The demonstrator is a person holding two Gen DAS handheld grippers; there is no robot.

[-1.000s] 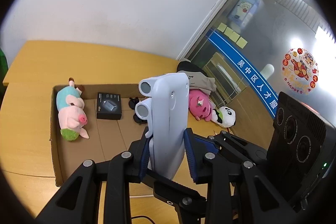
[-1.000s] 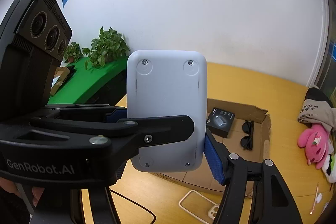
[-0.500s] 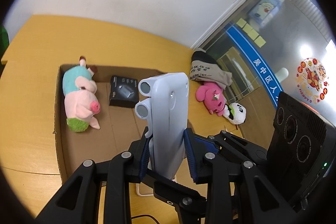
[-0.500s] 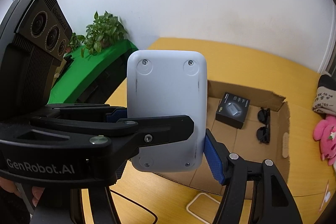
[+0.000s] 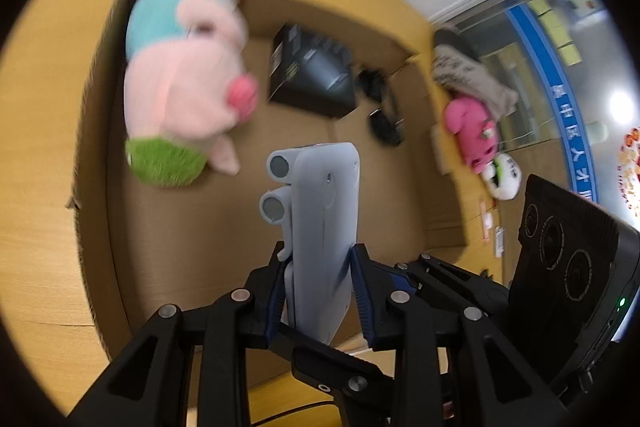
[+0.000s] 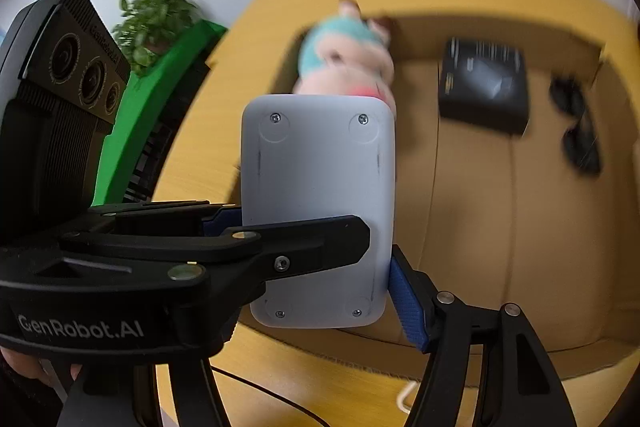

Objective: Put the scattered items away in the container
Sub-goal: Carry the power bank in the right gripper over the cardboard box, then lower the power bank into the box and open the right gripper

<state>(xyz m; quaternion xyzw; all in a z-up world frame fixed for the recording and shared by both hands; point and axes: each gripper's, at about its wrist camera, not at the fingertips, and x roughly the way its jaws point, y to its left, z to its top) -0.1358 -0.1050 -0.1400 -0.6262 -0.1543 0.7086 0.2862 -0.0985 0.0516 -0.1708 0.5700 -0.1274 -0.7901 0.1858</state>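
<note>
Over the cardboard box [image 5: 92,131], in the left wrist view, the left gripper [image 5: 320,279] was clamped by its blue pads on the thin edges of a pale grey device [image 5: 320,227], held upright above the box floor. A pig plush [image 5: 184,95], a black box [image 5: 312,75] and sunglasses [image 5: 382,107] lay inside. A pink plush [image 5: 472,127] and a panda plush [image 5: 502,175] sat outside on the yellow table [image 5: 40,227], near a glass door. Compared with a second earlier, the box filled far more of the view.

From the right wrist view, the right gripper [image 6: 320,259] gripped the same device [image 6: 316,187] across its broad back, one pad on each side. Below lay the box [image 6: 460,227], beside a green surface [image 6: 160,75] and a plant [image 6: 154,15]. The white wall that earlier filled the upper view had mostly gone.
</note>
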